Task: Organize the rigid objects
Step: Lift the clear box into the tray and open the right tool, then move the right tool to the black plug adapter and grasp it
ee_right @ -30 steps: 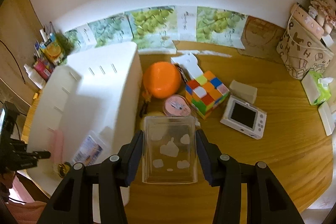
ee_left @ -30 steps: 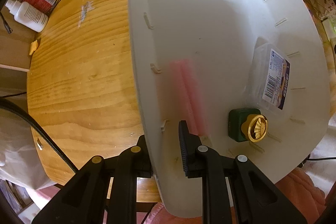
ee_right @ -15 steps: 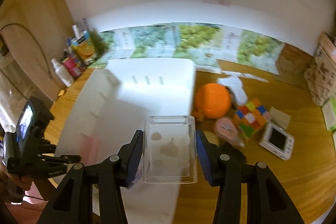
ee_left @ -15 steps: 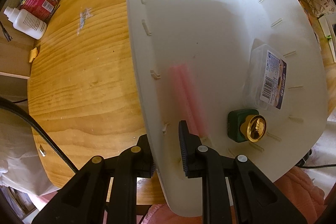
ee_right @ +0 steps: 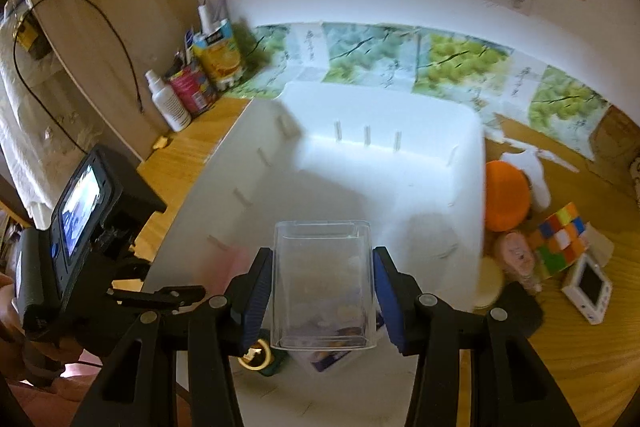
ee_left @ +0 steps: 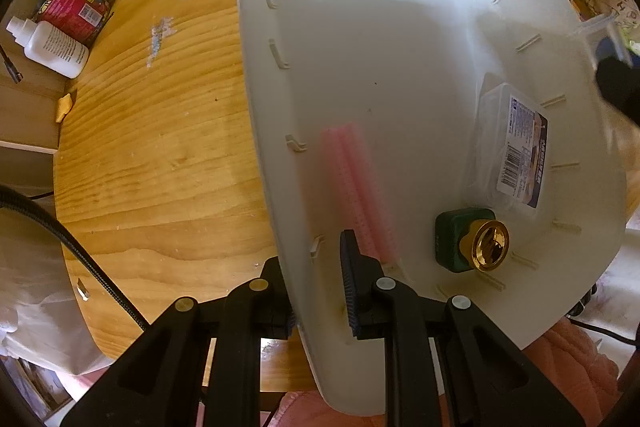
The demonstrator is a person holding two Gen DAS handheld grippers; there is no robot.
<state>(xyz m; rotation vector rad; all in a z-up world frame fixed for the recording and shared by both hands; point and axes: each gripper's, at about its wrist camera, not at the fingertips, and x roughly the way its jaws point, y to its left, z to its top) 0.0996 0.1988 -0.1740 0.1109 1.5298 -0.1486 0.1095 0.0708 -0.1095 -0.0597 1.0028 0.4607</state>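
We have carried the clear box [ee_right: 322, 283], clamped in our right gripper [ee_right: 322, 301], from beside the white bin [ee_right: 360, 183] to above it; our left gripper [ee_left: 320, 283] pinches the bin's wall; lowering comes next.

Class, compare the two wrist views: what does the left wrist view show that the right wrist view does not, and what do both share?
Left wrist view only: the left claw clamped on the white bin's side wall, and the pink strip seen clearly.

Right wrist view only: the orange ball, colour cube and small white screen device beside the bin.

Both: the bin, the green-and-gold object, the labelled clear case, and the right claw holding a clear box.
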